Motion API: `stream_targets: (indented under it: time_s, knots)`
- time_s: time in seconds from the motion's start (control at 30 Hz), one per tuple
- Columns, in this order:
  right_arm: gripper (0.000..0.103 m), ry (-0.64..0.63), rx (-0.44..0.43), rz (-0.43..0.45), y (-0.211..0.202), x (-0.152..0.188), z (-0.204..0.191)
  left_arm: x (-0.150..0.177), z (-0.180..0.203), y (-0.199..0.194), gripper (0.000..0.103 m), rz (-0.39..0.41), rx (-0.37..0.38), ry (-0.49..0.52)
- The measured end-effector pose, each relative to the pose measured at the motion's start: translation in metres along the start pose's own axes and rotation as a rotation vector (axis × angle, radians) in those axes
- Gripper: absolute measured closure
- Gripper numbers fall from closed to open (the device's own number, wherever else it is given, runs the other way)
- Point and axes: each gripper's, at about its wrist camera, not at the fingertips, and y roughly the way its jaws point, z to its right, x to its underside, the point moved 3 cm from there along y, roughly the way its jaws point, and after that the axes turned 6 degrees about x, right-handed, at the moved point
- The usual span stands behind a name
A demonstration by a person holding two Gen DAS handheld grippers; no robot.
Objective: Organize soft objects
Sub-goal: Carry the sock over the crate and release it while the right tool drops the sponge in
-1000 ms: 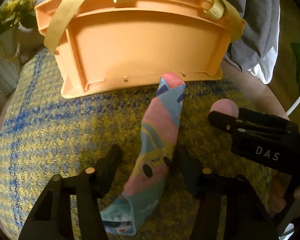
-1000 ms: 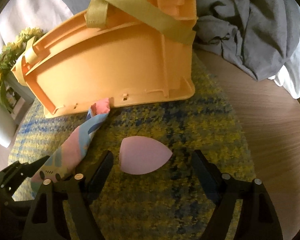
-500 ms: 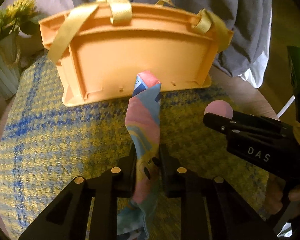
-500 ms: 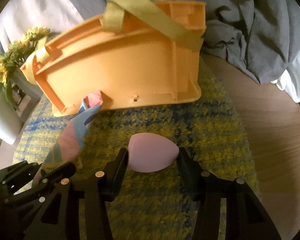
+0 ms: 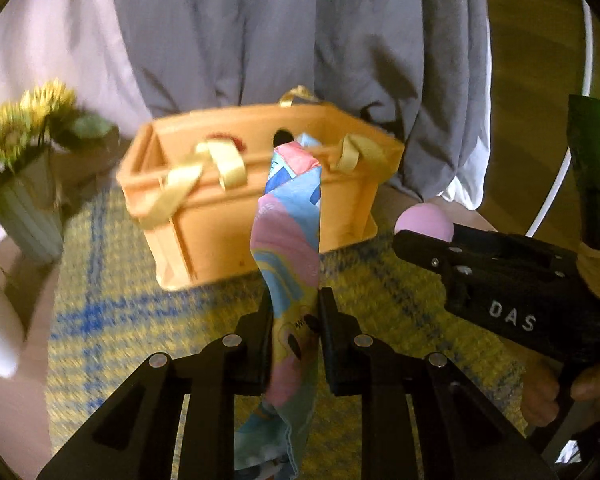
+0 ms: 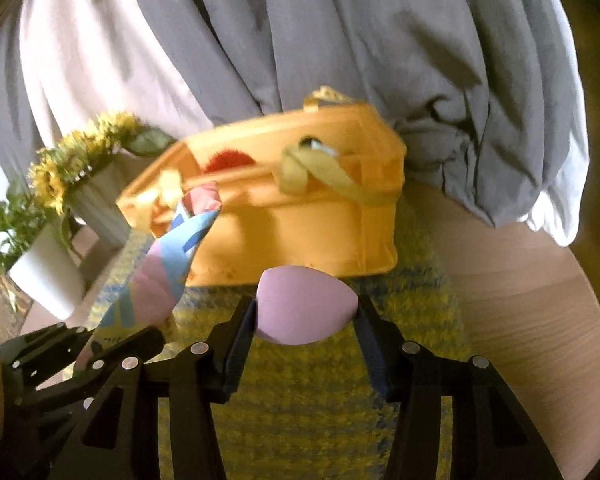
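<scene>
My left gripper is shut on a pastel patterned sock and holds it lifted, its toe up in front of the orange basket. The sock and the left gripper also show at the left of the right wrist view. My right gripper is shut on a pink egg-shaped sponge, raised above the mat, in front of the basket. The right gripper and sponge also show at the right of the left wrist view. Something red lies in the basket.
The basket, with yellow straps, stands on a yellow and blue woven mat on a round wooden table. A grey cloth hangs behind. A sunflower pot and a white planter stand at the left.
Both grippers closed, the left on the sock and the right on the sponge, then lifted them off the mat. The views now look at the basket from higher, showing its inside.
</scene>
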Motion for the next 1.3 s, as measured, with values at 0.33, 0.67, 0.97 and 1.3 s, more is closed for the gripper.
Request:
stream_targets:
  time_s: [0.33,0.67,0.97,1.3]
  knots:
    - [0.052,-0.004,0.016,0.131,-0.041,-0.031,-0.013,-0.043,0.005,-0.026,0.082,0.071,0.041,0.116]
    - [0.052,-0.04,0.051,0.227,-0.055,-0.086,-0.034,-0.097,-0.015,-0.028,0.082,0.097,0.026,0.21]
    - [0.052,-0.071,0.074,0.256,-0.04,-0.126,-0.048,-0.133,-0.034,-0.009,0.082,0.085,0.009,0.291]
    - [0.051,-0.093,0.113,0.231,-0.006,-0.151,-0.045,-0.155,-0.048,0.035,0.082,0.02,0.028,0.359]
